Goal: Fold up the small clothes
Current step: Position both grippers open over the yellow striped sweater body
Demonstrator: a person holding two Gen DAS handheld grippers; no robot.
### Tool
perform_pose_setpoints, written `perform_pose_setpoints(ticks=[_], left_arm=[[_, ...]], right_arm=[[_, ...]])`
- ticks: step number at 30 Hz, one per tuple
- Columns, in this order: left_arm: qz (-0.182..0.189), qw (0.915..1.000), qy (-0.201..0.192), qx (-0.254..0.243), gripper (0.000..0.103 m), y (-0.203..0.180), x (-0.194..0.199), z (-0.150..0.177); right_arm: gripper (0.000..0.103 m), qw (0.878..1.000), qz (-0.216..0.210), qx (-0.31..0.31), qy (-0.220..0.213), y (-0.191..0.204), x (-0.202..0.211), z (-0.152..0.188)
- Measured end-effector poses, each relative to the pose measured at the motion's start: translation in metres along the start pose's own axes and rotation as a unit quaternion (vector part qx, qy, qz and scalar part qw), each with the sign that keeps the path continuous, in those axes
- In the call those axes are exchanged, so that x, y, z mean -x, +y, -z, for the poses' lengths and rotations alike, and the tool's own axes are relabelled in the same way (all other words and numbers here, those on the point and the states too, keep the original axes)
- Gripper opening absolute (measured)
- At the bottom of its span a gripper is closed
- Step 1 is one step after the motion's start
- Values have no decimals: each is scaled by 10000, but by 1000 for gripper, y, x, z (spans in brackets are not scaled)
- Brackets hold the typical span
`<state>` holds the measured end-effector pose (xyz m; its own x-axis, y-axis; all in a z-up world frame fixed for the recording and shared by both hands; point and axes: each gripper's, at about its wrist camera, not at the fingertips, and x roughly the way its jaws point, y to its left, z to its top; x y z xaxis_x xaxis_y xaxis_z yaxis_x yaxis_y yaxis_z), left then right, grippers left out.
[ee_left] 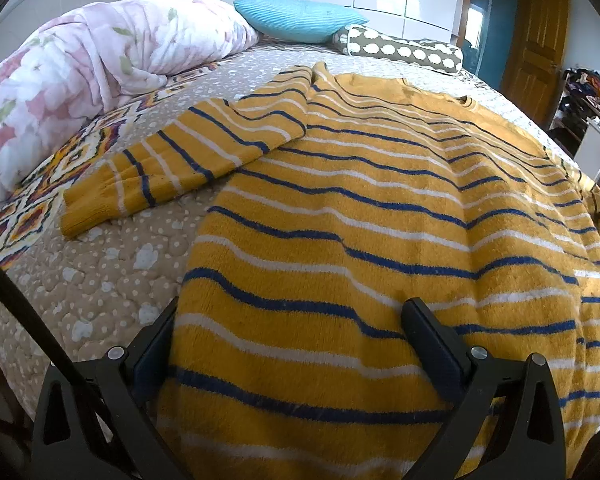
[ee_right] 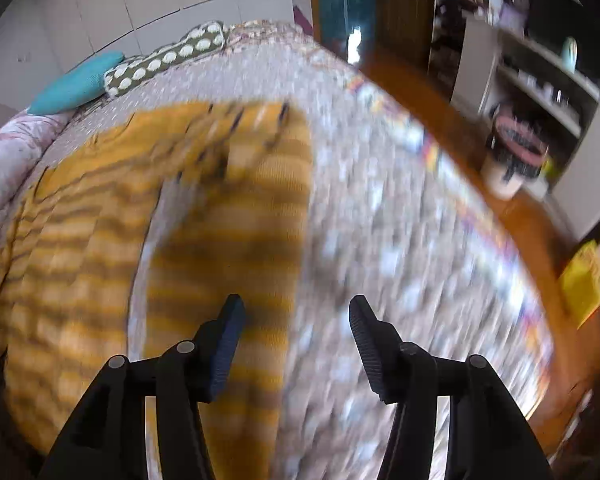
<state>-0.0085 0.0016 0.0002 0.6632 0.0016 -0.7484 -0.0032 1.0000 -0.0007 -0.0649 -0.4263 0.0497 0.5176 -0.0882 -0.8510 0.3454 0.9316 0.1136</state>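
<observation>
A mustard sweater with blue and white stripes lies flat on the quilted bedspread. Its left sleeve is folded out across the spread. My left gripper sits low at the sweater's near hem, open wide, with the fabric lying between its fingers. The right wrist view is blurred. It shows the sweater's other sleeve lying on the bedspread beside the body. My right gripper hovers open over that sleeve's edge, with nothing between its jaws.
A floral duvet is bunched at the bed's far left. A blue pillow and a dotted bolster lie at the head. A wooden door and cluttered shelves stand past the bed's right edge.
</observation>
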Motion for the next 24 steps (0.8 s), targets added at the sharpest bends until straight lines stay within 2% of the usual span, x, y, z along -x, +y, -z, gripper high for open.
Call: perform_pose_setpoints(ticks=[1,4,5,6,7,8,10,11,12,13,16,17,20,24], left_arm=[[-4,10000,17,-22,103,-1,1,1],[24,10000,63,-50,103,-2,1,2],[47,10000,74,-35,103,-2,1,2],[29,10000,67,-37,103,-2,1,2],[12,10000,56,-46,103,-3,1,2],[7,10000,64,-47,103,-3,1,1],[45,10000,62,-5,103,-3,0,2],[71,10000,61,23,103,-3,0,2],[87,9999,65,39,103,-3,0,2],[97,9999,63,44,103,-3,0,3],[88,9999,50,36,103,-3,0,2],[106,9999,41,51,103,-3,0,3],[131,9999,46,76,103,-3,0,3],[129,9999,34,67,103,-3,0,3]], right_arm=[[58,9999,-94,-50,45,-1,-3,10],[13,9992,-391,2,-103,2,5,31],[12,9989,-453,-83,-133,-2,9,31],[11,9991,-300,-182,-240,-11,17,29],[11,9993,-56,-195,-320,-17,21,28],[11,9983,387,-166,-409,-26,25,26],[12,9864,1556,-19,-519,-39,30,21],[15,9798,1933,-44,-513,-46,32,20],[15,9783,2000,-143,-522,-50,35,19],[16,9795,1923,-247,-547,-53,39,20],[31,9822,1662,-421,-767,-47,53,25],[32,9824,1619,-363,-856,-40,57,26],[33,9845,1353,57,-1112,0,60,25],[39,9892,571,651,-1185,72,54,23]])
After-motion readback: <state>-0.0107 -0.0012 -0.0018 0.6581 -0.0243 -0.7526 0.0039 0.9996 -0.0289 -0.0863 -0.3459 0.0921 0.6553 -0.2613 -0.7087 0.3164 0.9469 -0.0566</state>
